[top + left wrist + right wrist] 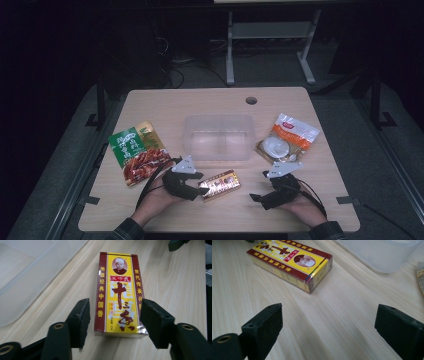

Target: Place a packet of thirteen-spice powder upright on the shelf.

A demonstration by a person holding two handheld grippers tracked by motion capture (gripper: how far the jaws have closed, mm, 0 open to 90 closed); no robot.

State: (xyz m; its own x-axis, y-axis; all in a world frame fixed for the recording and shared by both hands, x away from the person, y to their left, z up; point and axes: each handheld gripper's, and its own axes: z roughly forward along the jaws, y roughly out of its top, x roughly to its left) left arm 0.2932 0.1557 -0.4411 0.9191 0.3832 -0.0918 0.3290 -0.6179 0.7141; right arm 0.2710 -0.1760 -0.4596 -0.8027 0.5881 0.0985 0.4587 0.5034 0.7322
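A red and yellow box (pixel 220 184) with Chinese print lies flat on the wooden table (pixel 210 102), in front of a clear plastic bin (pixel 218 118). My left gripper (pixel 200 189) is at the box's left end. In the left gripper view the box (pixel 118 285) has its near end between the two spread jaws of that gripper (pixel 116 322), which stands open. My right gripper (pixel 257 197) rests to the right of the box, apart from it. Its jaws (pixel 329 325) stand wide open over bare wood, with the box (pixel 289 261) farther off at the upper left.
A green and red food pouch (pixel 137 152) lies at the left of the table. A white and orange pouch (pixel 287 137) lies at the right, beside the bin (pixel 382 255). A round cable hole (pixel 251 100) sits near the far edge.
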